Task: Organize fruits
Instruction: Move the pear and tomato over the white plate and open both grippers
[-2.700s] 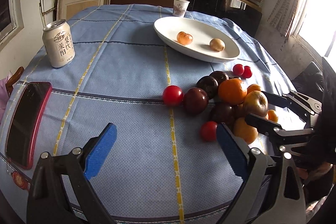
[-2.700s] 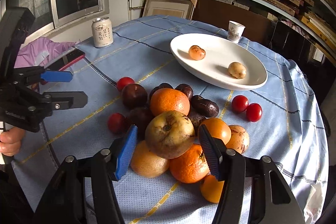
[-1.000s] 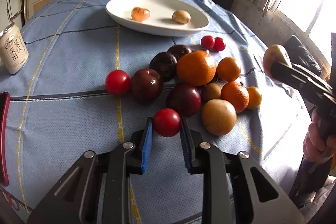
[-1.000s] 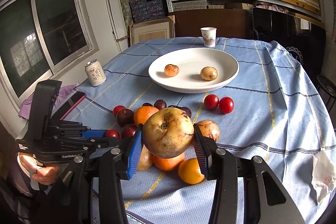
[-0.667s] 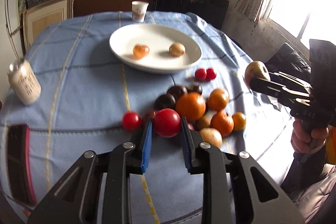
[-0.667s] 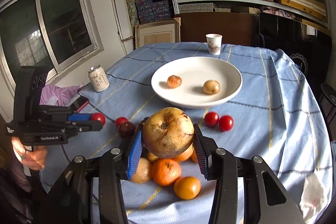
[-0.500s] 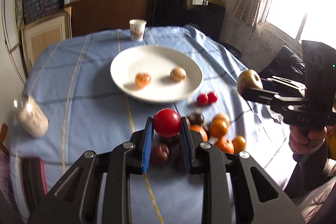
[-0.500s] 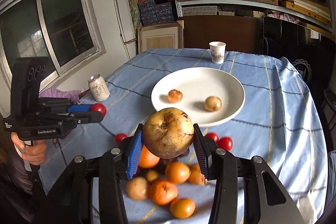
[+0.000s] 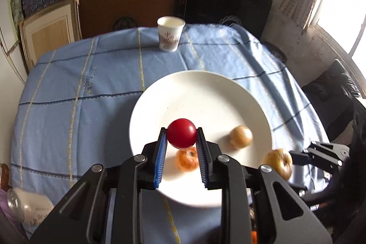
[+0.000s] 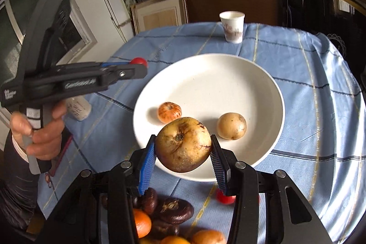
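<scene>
At the far left of the right wrist view, a person's hand is gripping the handle of the left gripper, whose blue pads are pinching a small red tomato; only the top of that tomato is showing past the black fingers there. In the left wrist view the same tomato is sitting plainly between the pads, hanging over the white plate and partly covering a striped orange fruit lying on it, which is blurring. A drinks can at the lower left is smeared and cut off by the frame edge. A paper cup is standing upright on the blue checked tablecloth beyond the plate. Moving right, the right gripper is clamping a large yellow-brown apple above the plate's near rim, beside a small tan fruit resting on the plate. Below, the remaining pile of dark plums and oranges is lying on the cloth, mostly hidden behind the gripper's frame, with another red tomato peeking out just behind the right finger.
</scene>
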Demonstrator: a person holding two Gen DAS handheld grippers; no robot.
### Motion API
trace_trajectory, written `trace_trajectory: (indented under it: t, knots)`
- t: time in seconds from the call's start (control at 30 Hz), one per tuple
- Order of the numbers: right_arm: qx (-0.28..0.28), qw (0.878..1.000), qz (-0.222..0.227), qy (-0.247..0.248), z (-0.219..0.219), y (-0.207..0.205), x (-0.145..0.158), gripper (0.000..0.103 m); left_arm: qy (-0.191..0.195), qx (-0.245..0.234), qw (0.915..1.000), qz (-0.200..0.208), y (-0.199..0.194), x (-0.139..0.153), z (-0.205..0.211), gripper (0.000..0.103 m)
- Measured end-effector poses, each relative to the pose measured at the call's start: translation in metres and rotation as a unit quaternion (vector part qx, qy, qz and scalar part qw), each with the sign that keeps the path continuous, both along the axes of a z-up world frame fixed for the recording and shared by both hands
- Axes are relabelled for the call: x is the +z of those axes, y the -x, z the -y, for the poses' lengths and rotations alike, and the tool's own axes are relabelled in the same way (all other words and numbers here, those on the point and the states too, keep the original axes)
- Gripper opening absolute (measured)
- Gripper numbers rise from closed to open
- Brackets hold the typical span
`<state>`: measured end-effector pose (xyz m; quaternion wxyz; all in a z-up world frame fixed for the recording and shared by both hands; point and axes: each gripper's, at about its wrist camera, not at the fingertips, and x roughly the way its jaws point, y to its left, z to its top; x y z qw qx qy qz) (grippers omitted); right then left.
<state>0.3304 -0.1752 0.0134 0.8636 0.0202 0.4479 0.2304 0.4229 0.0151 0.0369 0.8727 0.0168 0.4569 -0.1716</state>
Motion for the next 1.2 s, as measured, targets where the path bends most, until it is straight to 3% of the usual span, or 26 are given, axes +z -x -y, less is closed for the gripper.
trace_trajectory:
  t: [0.23, 0.67, 0.7, 0.73, 0.8, 0.9, 1.03, 1.2]
  knots:
    - [0.011, 0.999, -0.036, 0.017, -0.013, -0.023, -0.028, 0.046, 0.001, -0.001, 0.9985, -0.055, -0.043, -0.047, 0.007, 0.025]
    - [0.02, 0.997, -0.062, 0.036, -0.019, -0.038, -0.051, 0.048, -0.006, -0.007, 0.9959, -0.09, -0.06, -0.079, 0.019, 0.026]
    - [0.022, 0.997, -0.062, 0.038, -0.019, -0.038, -0.051, 0.048, -0.007, -0.005, 0.9958, -0.091, -0.06, -0.079, 0.018, 0.031]
    - [0.022, 0.997, -0.061, 0.039, -0.019, -0.037, -0.051, 0.052, -0.008, -0.003, 0.9959, -0.09, -0.06, -0.078, 0.018, 0.046]
    - [0.02, 0.998, -0.053, 0.032, -0.017, -0.036, -0.045, 0.054, -0.01, 0.009, 0.9969, -0.077, -0.057, -0.071, 0.014, 0.059]
    - [0.012, 0.999, -0.035, 0.015, -0.01, -0.029, -0.028, 0.055, -0.005, 0.01, 0.9983, -0.058, -0.044, -0.052, 0.01, 0.062]
    - [-0.001, 1.0, 0.01, -0.009, 0.01, 0.0, 0.004, 0.059, -0.015, 0.016, 0.9997, 0.001, -0.004, -0.017, 0.002, 0.078]
    - [-0.024, 0.998, 0.053, -0.024, 0.037, 0.044, 0.025, 0.061, -0.016, 0.019, 0.9985, 0.049, 0.056, 0.009, -0.003, 0.091]
